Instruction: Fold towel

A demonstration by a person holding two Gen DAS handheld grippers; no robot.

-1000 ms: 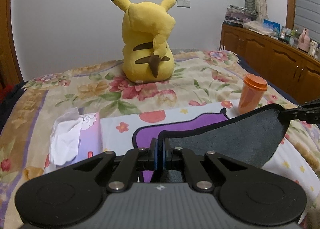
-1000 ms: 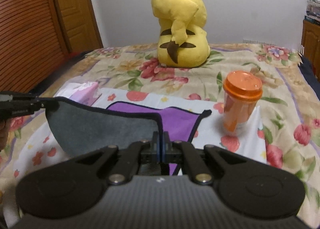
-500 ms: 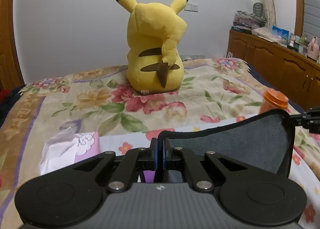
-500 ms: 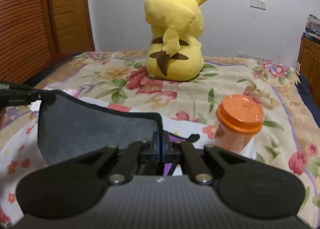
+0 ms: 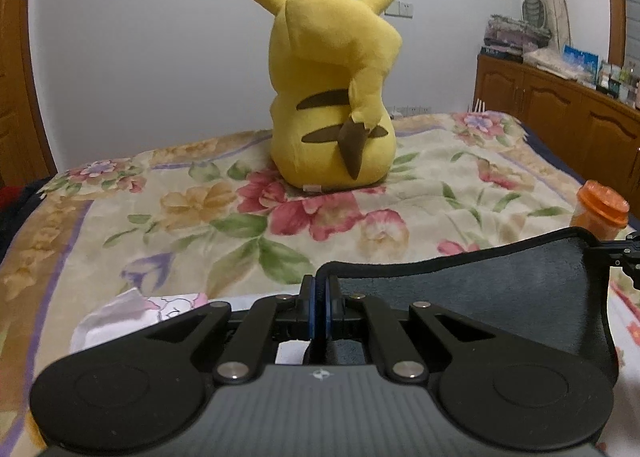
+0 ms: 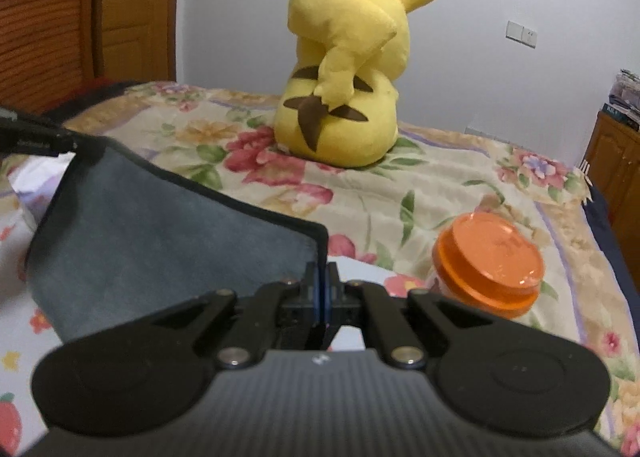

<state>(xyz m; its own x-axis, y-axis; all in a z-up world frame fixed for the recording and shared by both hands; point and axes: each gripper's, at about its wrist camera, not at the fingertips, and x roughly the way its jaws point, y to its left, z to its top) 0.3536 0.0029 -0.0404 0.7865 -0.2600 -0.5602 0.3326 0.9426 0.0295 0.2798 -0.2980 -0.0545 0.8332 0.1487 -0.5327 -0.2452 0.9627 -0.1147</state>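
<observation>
Floral bedding (image 5: 192, 193) fills the left wrist view, where the left gripper (image 5: 320, 303) pinches one corner of the soft, limp grey towel (image 5: 500, 297), raised higher than a second ago. From the right wrist, the right gripper (image 6: 321, 289) clamps the opposite corner beside the orange jar (image 6: 490, 257); corners suit such floppy cloth.
</observation>
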